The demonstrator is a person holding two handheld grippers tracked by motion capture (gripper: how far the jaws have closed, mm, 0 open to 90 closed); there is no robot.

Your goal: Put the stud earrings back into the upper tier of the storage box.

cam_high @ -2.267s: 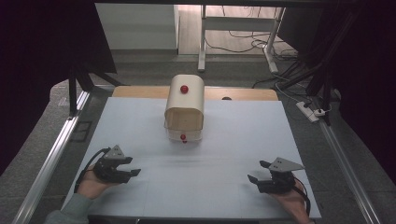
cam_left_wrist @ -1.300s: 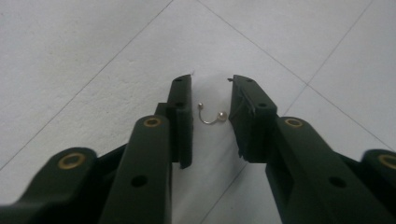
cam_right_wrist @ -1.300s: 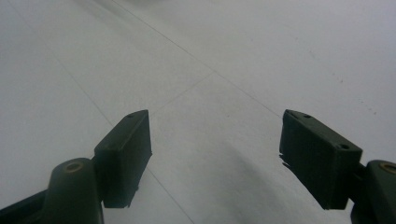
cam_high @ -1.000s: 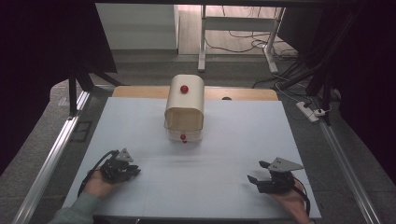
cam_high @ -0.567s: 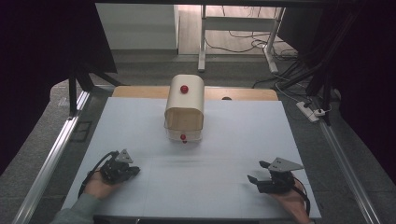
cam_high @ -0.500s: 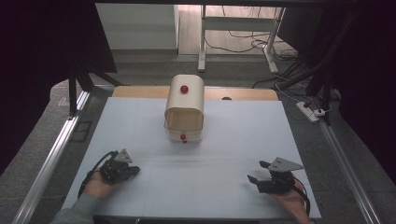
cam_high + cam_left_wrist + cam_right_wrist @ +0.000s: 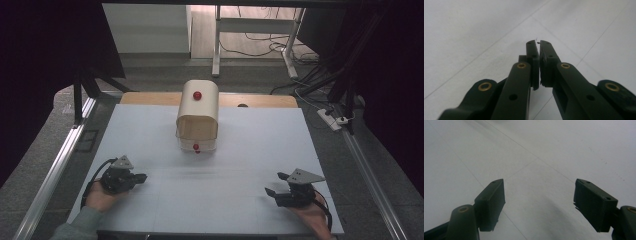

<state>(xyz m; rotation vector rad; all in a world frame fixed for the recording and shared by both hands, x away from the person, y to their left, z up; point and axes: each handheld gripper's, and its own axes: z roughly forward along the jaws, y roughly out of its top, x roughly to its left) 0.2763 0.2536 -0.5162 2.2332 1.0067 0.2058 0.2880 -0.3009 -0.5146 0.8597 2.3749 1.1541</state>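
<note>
On the pale grey tabletop (image 7: 220, 150), a cream-coloured, arch-topped wooden box (image 7: 198, 116) stands toward the 12 o'clock side of the surface, well apart from both hands. It has a small red round knob (image 7: 197, 95) on its curved top and a second red knob (image 7: 196, 147) low on the face turned toward the person. Behind it, at 12 o'clock, a strip of bare light-brown wood (image 7: 150, 98) edges the grey sheet.

The left gripper (image 7: 137, 177), black with a grey three-cornered plate on top, rests low at about 8 o'clock on the table, held by the person's left hand (image 7: 100, 197), and points toward 3 o'clock. Its jaws have just been closing; in the left gripper view the left gripper (image 7: 538, 53) shows its two black pads pressed together with nothing between them, over bare grey surface.

The right gripper (image 7: 276, 184), also black with a grey plate, sits at about 4 o'clock, cradled in the person's right hand (image 7: 312, 212), and points toward 9 o'clock. In the right gripper view the right gripper (image 7: 539, 197) has its jaws standing wide apart, holding nothing, with plain tabletop visible in the gap.

Neither gripper touches the box; both lie near the front edge, the box between and beyond them.
</note>
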